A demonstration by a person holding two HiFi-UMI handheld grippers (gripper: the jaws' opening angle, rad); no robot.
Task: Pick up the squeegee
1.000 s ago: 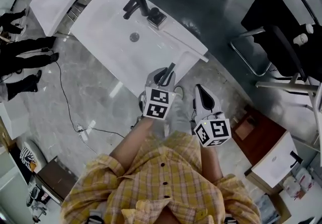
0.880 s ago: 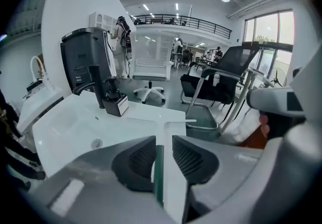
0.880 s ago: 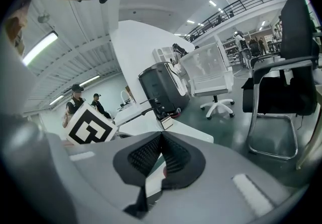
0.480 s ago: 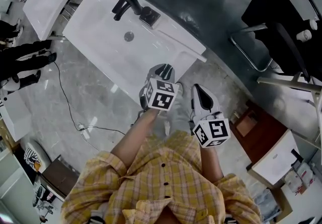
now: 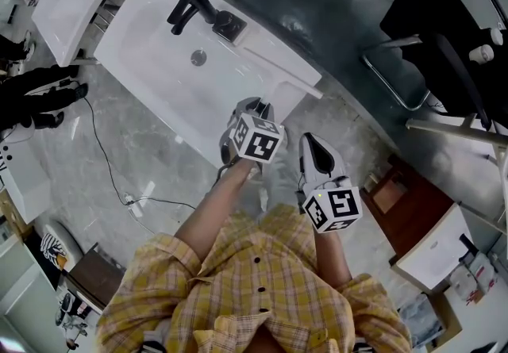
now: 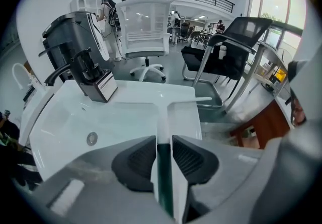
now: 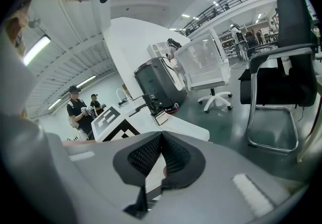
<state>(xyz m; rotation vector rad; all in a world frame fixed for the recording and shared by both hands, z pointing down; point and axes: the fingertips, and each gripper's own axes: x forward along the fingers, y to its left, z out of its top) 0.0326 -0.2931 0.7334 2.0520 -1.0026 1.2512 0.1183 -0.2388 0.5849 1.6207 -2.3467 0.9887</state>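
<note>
Left hand-held gripper (image 6: 163, 148) is gripping squeegee (image 6: 163, 113) handle | blade is lying at 12 o'clock by counter (image 6: 126, 117) far edge | right hand-held gripper (image 7: 161, 155) is hovering at 4 o'clock, jaws together, empty

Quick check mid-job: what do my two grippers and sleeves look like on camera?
Both the left gripper and right gripper have grey bodies with black ribbed pads, and each carries a white cube with black square markers. The person wears a yellow checked shirt with dark buttons.
</note>
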